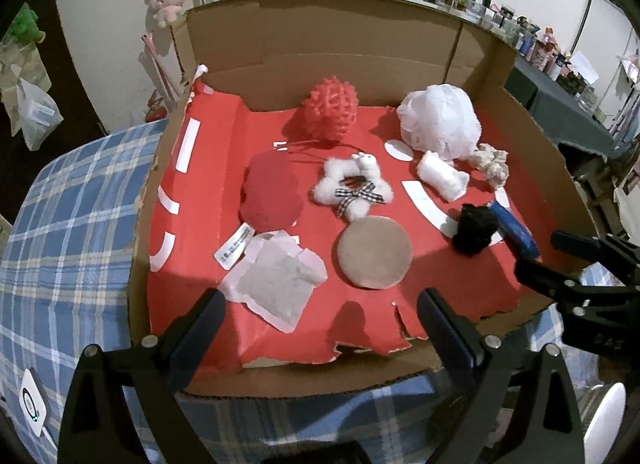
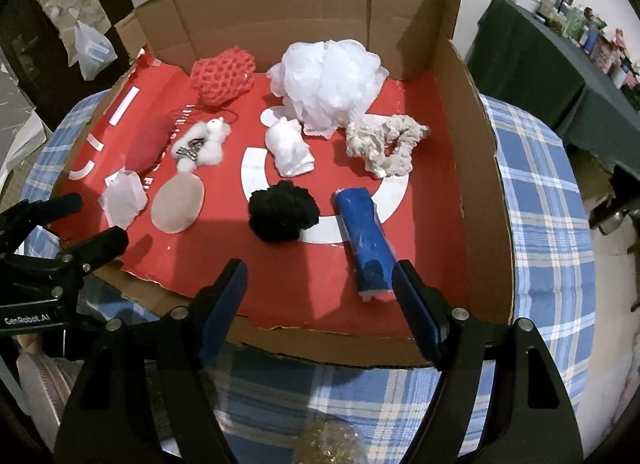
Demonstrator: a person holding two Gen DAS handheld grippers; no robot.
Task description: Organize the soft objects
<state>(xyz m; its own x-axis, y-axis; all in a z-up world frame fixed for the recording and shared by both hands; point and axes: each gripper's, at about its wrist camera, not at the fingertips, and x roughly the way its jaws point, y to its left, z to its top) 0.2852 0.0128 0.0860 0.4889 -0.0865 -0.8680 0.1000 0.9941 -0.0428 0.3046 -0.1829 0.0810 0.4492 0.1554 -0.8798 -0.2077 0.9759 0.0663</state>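
Counter under blue plaid cloth [image 2: 540,199], largely hidden by an open cardboard box lined with red printed paper [image 2: 486,183]; the white lettering on the lining is illegible. Inside, back to front: white mesh bath pouf [image 2: 328,79], red crocheted ball [image 2: 223,75], beige frilly scrunchie [image 2: 384,143], blue rolled cloth [image 2: 366,244] and black fuzzy pom-pom [image 2: 282,209]. Left claw [image 1: 320,324] and right claw [image 2: 318,296] hover at the box's near edge, both spread wide, gripping nothing. "GenRobot.AI" is readable on the left claw's body.
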